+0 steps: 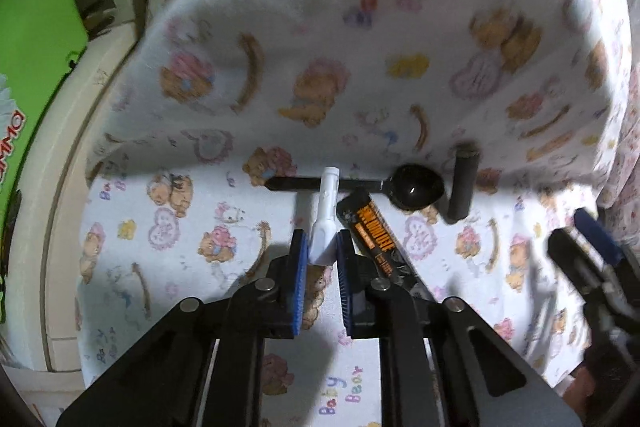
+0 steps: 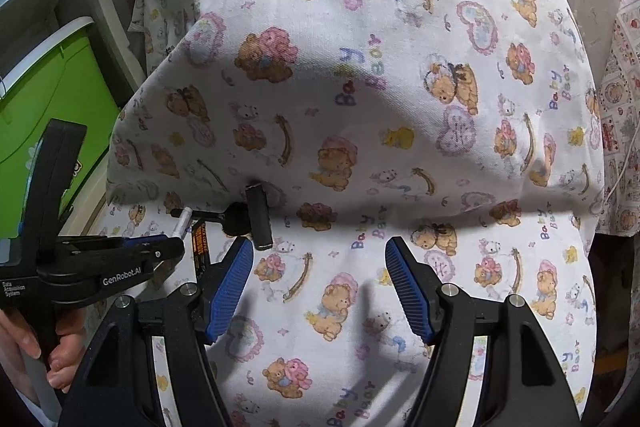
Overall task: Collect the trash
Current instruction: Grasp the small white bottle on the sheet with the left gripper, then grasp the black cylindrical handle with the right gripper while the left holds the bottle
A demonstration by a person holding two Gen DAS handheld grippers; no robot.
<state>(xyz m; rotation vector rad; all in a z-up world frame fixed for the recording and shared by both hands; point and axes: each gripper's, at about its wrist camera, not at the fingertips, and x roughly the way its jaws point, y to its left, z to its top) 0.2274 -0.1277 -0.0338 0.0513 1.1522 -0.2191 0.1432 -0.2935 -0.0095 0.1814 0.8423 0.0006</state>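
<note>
The left gripper (image 1: 322, 247) is clenched on the thick near end of a white stick (image 1: 326, 215), which points ahead over the sheet (image 1: 160, 227); it looks light, stiff and slick, so the wide base is the right hold; just right of the pads lies a wrapper (image 1: 370, 223), thin and crinkly; ahead sit a black spoon (image 1: 416, 185) and a dark tube (image 1: 462, 183); the right gripper (image 2: 318, 285) hangs released, nothing between its 2 pads.
</note>
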